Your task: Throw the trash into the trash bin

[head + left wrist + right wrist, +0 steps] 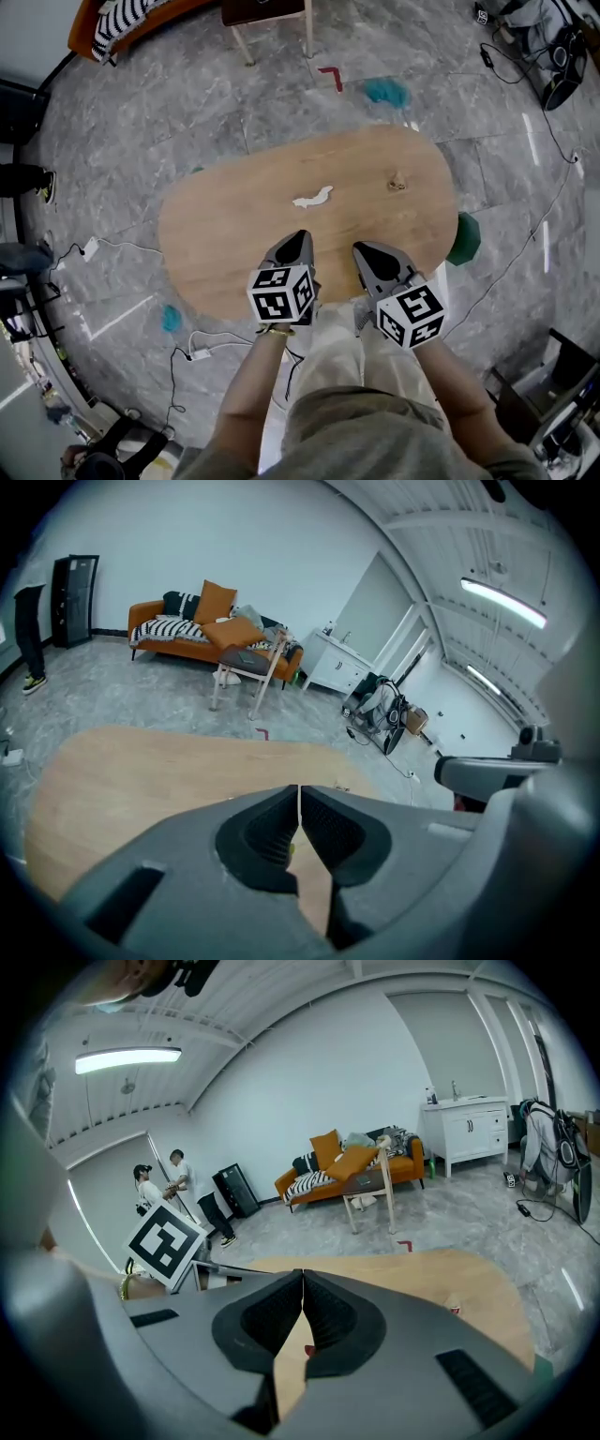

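Note:
A white crumpled scrap of trash (pixel 312 197) lies near the middle of the oval wooden table (pixel 216 234). A small brownish scrap (pixel 397 183) sits toward the table's right end; it also shows as a small scrap (pixel 453 1307) in the right gripper view. A dark green bin (pixel 464 239) stands on the floor at the table's right edge. My left gripper (pixel 298 240) and right gripper (pixel 360 249) hover side by side over the near edge of the table. Both are shut with nothing between the jaws, as the left gripper (pixel 299 795) and the right gripper (pixel 302 1279) show in their own views.
An orange sofa (pixel 178 635) and a small wooden side table (pixel 246 672) stand beyond the table. Cables and bags (pixel 548 56) lie at the far right. Two people (pixel 164 1190) stand by the far wall. Teal patches (pixel 386 91) mark the floor.

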A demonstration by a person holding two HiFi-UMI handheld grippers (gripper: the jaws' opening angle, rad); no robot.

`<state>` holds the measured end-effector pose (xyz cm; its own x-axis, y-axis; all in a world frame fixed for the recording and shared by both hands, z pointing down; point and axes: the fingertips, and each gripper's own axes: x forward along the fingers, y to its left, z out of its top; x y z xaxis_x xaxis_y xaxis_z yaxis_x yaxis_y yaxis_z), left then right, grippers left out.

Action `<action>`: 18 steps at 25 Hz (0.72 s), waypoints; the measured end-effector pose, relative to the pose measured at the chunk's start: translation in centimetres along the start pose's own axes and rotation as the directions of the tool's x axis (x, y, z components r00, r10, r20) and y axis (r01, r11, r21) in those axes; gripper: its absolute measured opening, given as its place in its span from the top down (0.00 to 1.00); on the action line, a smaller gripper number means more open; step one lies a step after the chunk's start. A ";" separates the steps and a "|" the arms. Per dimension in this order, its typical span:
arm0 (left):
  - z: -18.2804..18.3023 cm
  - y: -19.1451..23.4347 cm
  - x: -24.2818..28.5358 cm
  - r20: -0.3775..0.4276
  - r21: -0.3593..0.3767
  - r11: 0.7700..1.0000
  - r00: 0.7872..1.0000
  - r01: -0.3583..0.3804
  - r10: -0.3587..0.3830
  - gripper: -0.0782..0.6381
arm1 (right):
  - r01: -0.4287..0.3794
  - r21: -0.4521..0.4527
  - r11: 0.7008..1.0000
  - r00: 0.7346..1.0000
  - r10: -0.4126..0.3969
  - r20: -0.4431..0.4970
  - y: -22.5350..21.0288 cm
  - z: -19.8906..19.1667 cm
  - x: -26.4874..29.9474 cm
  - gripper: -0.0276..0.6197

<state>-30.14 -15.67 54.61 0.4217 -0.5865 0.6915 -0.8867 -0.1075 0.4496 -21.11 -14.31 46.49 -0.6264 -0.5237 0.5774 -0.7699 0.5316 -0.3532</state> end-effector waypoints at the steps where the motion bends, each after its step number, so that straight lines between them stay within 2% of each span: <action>1: 0.0 0.4 0.6 -0.005 0.001 1.000 1.000 0.000 0.000 0.88 | 0.003 0.006 1.000 1.000 -0.003 -0.006 -0.2 -0.2 0.3 0.94; 11: -2.0 3.2 5.7 -0.065 0.016 1.000 0.998 0.009 -0.008 0.88 | 0.027 0.042 0.999 0.999 -0.025 -0.046 -1.5 -3.1 2.1 0.94; 18: -3.3 4.8 9.0 -0.087 0.033 0.999 0.996 -0.011 0.014 0.87 | 0.028 0.072 0.997 0.998 -0.023 -0.064 -1.8 -5.0 2.9 0.94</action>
<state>-29.95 -18.81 64.88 0.4242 -0.5154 0.7446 -0.8971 -0.1272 0.4231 -20.89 -13.42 52.49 -0.5995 -0.4919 0.6314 -0.7937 0.4674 -0.3893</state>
